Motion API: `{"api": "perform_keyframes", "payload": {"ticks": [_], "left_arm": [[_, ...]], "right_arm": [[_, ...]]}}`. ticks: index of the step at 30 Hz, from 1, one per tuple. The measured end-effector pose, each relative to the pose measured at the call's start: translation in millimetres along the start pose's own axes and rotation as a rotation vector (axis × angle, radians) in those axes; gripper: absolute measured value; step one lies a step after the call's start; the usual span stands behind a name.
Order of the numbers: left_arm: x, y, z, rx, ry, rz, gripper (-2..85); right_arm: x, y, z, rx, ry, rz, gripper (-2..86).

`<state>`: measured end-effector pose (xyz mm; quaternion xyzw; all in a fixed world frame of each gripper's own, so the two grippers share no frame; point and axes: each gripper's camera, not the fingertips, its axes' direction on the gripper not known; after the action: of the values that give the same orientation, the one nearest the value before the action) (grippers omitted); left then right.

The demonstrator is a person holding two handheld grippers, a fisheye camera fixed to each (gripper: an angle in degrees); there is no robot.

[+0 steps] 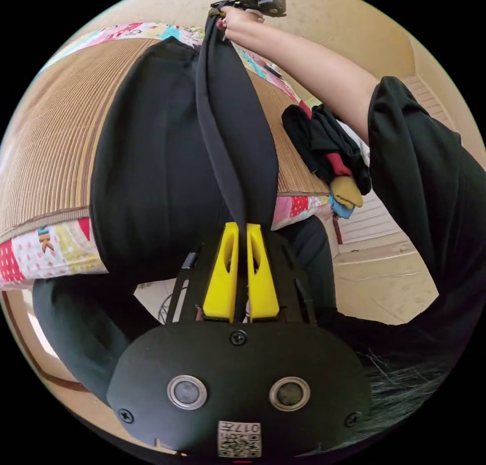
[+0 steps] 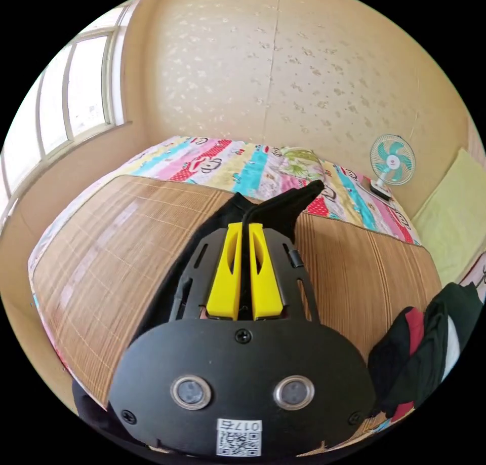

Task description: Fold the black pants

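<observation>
Left claw (image 1: 242,227): yellow jaws nearly together, a band of the black pants (image 1: 152,171) pinched between them. Looks like a firm grasp on an edge or hem.

Right claw (image 2: 245,226): same picture in the right gripper view. Jaws clenched on a fold of the pants (image 2: 276,206), a flap of fabric poking up past the tips. In the left gripper view that claw (image 1: 223,10) sits at the far end of the raised strip, the person's hand (image 1: 240,22) on it.

Between the two claws the gripped edge runs taut as a narrow ridge, lifted off the bulk. The rest of the pants lies spread on the woven mat (image 1: 45,146) on the bed (image 2: 212,158), one part hanging over the near bed edge.

Progress, my read: early to mid. Both ends of one edge are gripped and lifted, so a fold is set up but not laid down. No compact stack visible; the main body is wide and flat. Left: carry the edge across, lay it, smooth it, then at least one more fold to shorten.

Pile of other clothes (image 2: 425,343) sits on the mat corner, apart from the pants. Small fan (image 2: 392,162) at the far side of the bed.
</observation>
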<state>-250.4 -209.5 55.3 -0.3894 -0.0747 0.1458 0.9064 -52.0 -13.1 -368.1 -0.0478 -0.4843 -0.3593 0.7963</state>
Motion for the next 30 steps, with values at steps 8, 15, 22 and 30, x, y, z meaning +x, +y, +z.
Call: {"api": "perform_keyframes", "payload": {"ticks": [8, 15, 22, 30], "left_arm": [[-70.0, 54.6, -56.2, 0.121, -0.032, -0.261, 2.9], [-67.4, 53.1, -74.0, 0.156, 0.16, -0.166, 3.0], [-86.1, 66.4, -116.9, 0.076, -0.015, -0.185, 3.7], [-92.5, 39.1, -103.8, 0.194, -0.037, -0.208, 10.7]], "right_arm": [[-57.9, 6.4, 78.1, -0.25, -0.186, 0.025, 6.5], [-9.4, 114.9, -11.8, -0.287, -0.31, -0.119, 7.0], [80.2, 243.2, -96.5, -0.334, -0.486, 0.04, 9.3], [97.4, 331.0, -97.7, -0.37, -0.683, 0.178, 12.6]]}}
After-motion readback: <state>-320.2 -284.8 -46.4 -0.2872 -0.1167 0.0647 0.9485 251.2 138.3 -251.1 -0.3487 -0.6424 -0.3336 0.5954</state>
